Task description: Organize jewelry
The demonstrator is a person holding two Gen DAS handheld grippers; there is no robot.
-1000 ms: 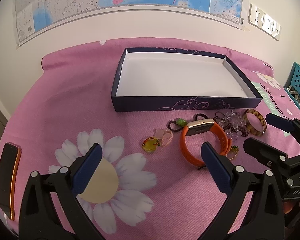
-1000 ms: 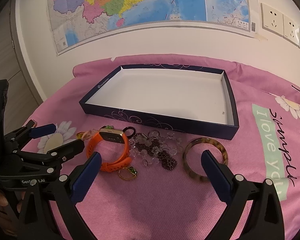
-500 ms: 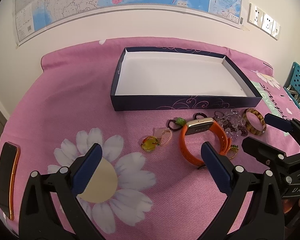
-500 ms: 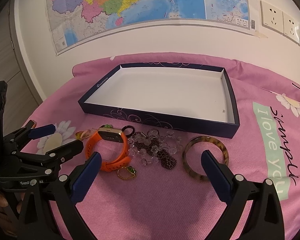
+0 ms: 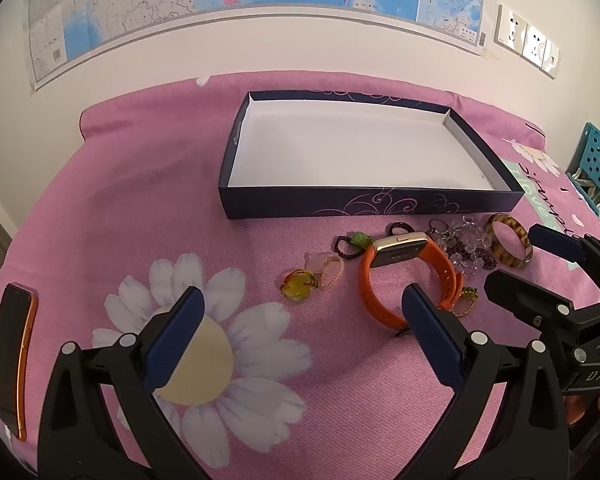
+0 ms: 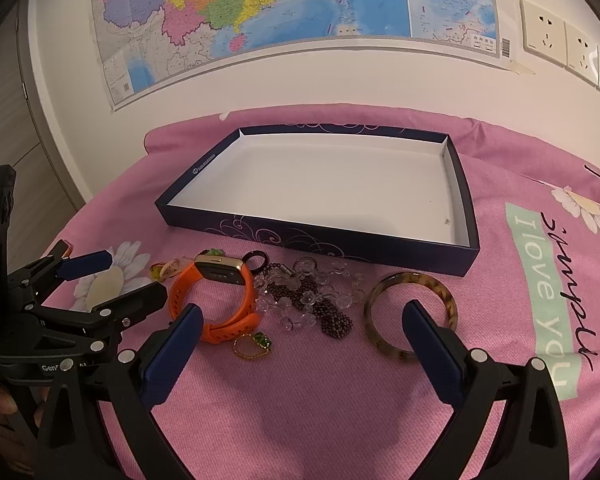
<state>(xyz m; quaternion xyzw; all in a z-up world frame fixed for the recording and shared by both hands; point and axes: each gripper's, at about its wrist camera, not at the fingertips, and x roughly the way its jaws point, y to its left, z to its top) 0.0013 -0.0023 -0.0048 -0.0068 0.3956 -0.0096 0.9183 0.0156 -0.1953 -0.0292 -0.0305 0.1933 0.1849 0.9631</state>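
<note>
Before spread, empty fingers (image 6: pixel 424 332), an orange watch (image 6: pixel 216 300) stands looped on pink cloth (image 6: pixel 320 400).

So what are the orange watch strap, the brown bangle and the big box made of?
The watch strap looks like matte rubber or silicone: smooth, bendy, with punched holes. The bangle seems to be glossy plastic or resin with tortoiseshell mottling; it could be horn, hard to tell. The box looks like printed cardboard: thin folded walls, dark blue outside with swirls, plain white inside.
</note>
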